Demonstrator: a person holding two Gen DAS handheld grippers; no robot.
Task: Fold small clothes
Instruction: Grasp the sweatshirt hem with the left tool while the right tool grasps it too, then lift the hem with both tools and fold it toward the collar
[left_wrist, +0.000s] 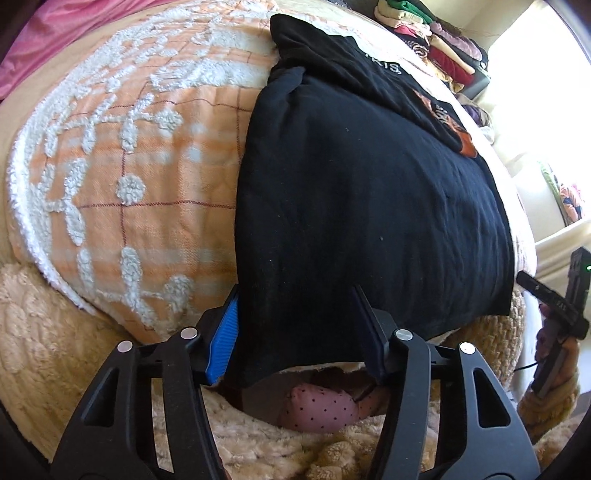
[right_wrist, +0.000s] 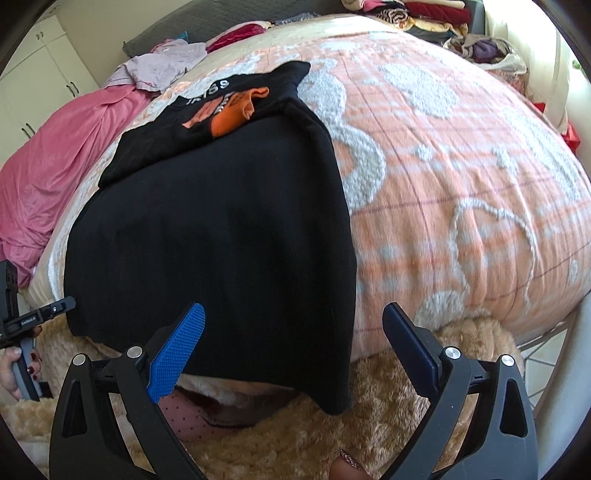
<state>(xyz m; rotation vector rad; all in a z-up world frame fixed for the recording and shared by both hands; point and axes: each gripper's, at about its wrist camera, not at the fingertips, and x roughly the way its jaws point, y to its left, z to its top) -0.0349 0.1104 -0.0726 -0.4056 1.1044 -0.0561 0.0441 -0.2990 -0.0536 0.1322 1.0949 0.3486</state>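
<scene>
The bed (right_wrist: 461, 177), spread with an orange-and-white tufted bedspread (left_wrist: 122, 177), carries a black T-shirt (right_wrist: 221, 229) laid lengthwise near its front edge, with the hem hanging just over that edge and the printed chest end lying away toward the middle of the bed. The shirt looks already narrowed, its sides turned in, so the step in hand is probably the grab at the hem for the fold up toward the collar. The left gripper (left_wrist: 299, 328) straddles the hem's left corner, its fingers (left_wrist: 221, 332) part-closed with cloth between them — whether the pads bite yet cannot be told. The right gripper (right_wrist: 295, 350) stands wide open over the hem's right corner, one blue finger on the cloth, the other clear of it, holding nothing. Next, both need to pinch their corners firmly — then lift together and carry the hem evenly up toward the print.
</scene>
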